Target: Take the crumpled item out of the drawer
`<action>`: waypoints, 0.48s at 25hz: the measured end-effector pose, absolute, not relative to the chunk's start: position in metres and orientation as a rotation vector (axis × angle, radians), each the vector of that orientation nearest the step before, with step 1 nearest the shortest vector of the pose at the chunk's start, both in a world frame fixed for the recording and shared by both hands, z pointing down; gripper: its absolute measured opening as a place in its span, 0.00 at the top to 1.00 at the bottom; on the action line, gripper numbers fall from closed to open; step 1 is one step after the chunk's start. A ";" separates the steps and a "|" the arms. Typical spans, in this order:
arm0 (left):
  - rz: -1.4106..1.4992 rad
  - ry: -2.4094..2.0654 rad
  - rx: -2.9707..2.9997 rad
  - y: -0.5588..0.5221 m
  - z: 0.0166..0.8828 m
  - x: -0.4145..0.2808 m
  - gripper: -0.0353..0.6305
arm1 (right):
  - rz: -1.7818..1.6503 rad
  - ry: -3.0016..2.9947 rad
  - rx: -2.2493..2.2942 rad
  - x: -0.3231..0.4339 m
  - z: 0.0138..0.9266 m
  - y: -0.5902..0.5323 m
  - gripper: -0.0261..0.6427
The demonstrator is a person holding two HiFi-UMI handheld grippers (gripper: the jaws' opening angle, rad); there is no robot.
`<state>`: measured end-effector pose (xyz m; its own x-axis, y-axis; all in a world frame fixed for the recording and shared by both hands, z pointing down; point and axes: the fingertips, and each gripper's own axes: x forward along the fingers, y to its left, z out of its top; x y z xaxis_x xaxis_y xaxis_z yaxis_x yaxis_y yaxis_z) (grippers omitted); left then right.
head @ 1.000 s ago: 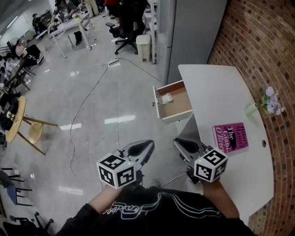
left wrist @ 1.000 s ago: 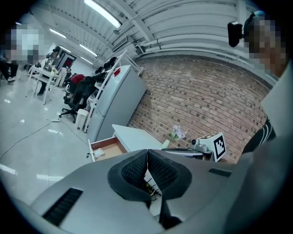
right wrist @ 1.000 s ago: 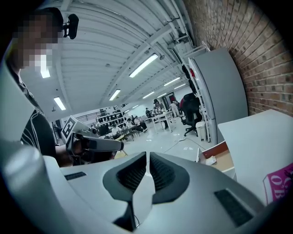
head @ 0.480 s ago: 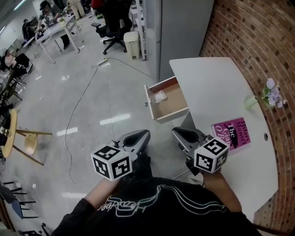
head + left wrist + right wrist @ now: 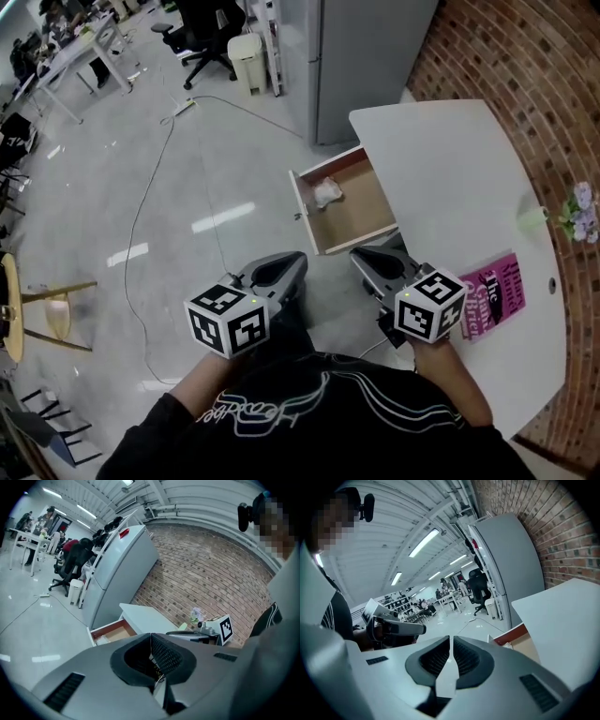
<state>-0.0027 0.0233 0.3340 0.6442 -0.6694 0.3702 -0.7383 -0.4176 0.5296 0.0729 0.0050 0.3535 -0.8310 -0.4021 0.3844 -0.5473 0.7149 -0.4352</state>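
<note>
The wooden drawer [image 5: 349, 208] stands pulled open from the white table [image 5: 450, 159]. A crumpled white item [image 5: 325, 193] lies in its far left corner. Both grippers are held close to the person's body, short of the drawer. My left gripper [image 5: 286, 265] is shut and empty, to the drawer's near left. My right gripper [image 5: 368, 259] is also shut and empty, just below the drawer's front corner. The left gripper view shows its jaws [image 5: 151, 635] closed, with the drawer [image 5: 112, 632] beyond. In the right gripper view the closed jaws [image 5: 450, 640] point past the drawer [image 5: 519, 636].
A pink book [image 5: 494, 294] lies on the table near my right gripper. A vase of pale flowers [image 5: 574, 210] stands at the table's right edge by the brick wall. A tall grey cabinet [image 5: 366, 56] rises behind the table. A cable [image 5: 150, 197] runs over the glossy floor.
The head view has swung, so the drawer and table sit a little nearer and more central. Both grippers keep their place by the body and stay shut.
</note>
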 end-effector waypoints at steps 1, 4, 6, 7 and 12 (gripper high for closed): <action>0.141 -1.077 2.185 0.006 0.338 -0.011 0.91 | 0.816 -2.646 0.761 0.065 0.359 -0.010 0.88; 0.168 -1.048 2.174 -0.043 0.352 -0.035 0.91 | 0.851 -2.613 0.805 0.043 0.375 -0.055 0.88; 0.192 -1.028 2.160 -0.073 0.365 -0.048 0.91 | 0.861 -2.594 0.832 0.030 0.386 -0.083 0.88; 0.204 -1.016 2.152 -0.087 0.372 -0.054 0.91 | 0.867 -2.580 0.842 0.024 0.393 -0.097 0.88; 0.254 -0.983 2.104 -0.149 0.411 -0.080 0.91 | 0.882 -2.518 0.879 -0.001 0.432 -0.158 0.88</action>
<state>-0.0804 -0.1488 0.4115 0.6801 -0.5630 0.4696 -0.7201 -0.3929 0.5719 -0.0013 -0.1580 0.4318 -0.7550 -0.4430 0.4835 -0.6479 0.6180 -0.4454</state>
